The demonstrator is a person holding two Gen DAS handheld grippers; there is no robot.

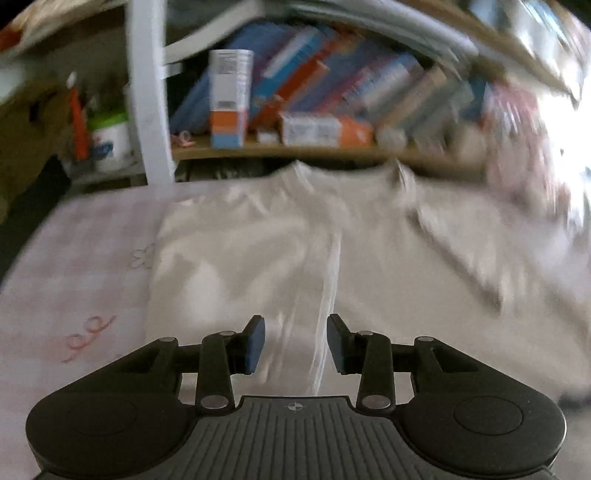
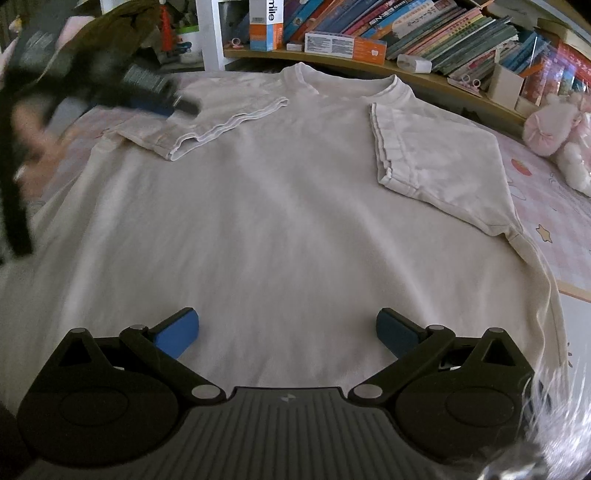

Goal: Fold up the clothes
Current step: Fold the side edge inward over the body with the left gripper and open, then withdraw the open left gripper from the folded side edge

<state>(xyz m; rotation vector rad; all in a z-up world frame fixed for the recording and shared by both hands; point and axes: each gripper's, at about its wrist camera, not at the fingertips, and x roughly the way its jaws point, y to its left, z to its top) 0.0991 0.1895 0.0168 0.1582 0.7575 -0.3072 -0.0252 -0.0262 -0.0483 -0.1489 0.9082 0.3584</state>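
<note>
A cream T-shirt (image 2: 280, 206) lies flat on the bed, collar toward the shelf. Its left sleeve (image 2: 207, 122) and right sleeve (image 2: 436, 155) are both folded inward onto the body. My right gripper (image 2: 287, 332) hovers over the shirt's lower middle, jaws wide open and empty. My left gripper (image 1: 295, 343) is open with a moderate gap and holds nothing. The blurred shirt (image 1: 258, 251) and a pale sleeve hem lie below it. In the right wrist view the left gripper (image 2: 166, 105) appears blurred at the upper left, just above the folded left sleeve.
A pink patterned sheet (image 2: 554, 206) covers the bed around the shirt. Behind the collar runs a wooden shelf (image 2: 424, 75) with leaning books and boxes (image 2: 266, 26). A pink plush toy (image 2: 561, 133) sits at the right. A white post (image 1: 147, 92) stands at the back left.
</note>
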